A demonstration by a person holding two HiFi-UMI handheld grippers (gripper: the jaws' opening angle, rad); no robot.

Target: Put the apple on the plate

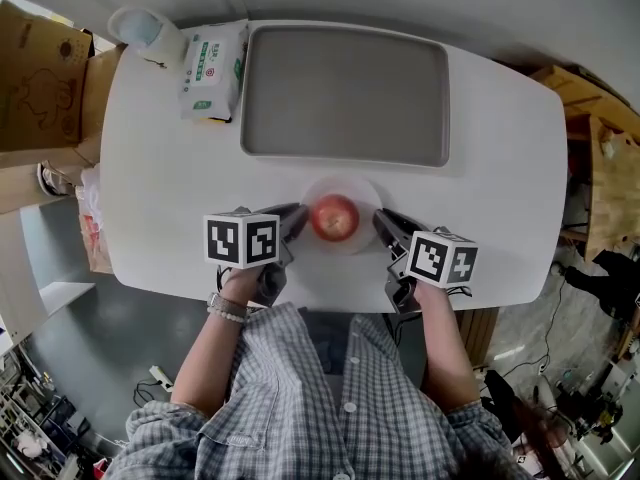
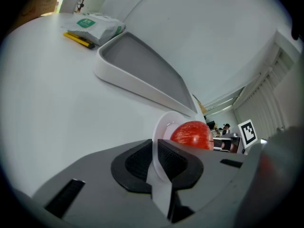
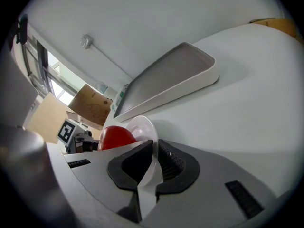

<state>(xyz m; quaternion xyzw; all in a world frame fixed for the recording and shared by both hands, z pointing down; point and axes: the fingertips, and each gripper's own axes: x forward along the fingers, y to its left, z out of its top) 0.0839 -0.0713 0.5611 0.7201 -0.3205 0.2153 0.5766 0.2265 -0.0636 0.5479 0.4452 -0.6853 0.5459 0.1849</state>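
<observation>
The apple was red and sat in the middle of the plate. The plate was small, round and white, and it was at the near edge of the table. The left gripper had its jaws almost closed, with only the thin left rim of the plate pinched between the black pads. The right gripper pinched the right rim in the same way, so the plate was held from both sides with the apple between the two grippers. It was hard to see if the plate rested on the table or was lifted a little. Just past the plate lay a big grey tray with a raised white edge. To the left of the tray was a pack of wipes, and a yellow pencil lay right beside it. A brown box stood off the table's left end.
</observation>
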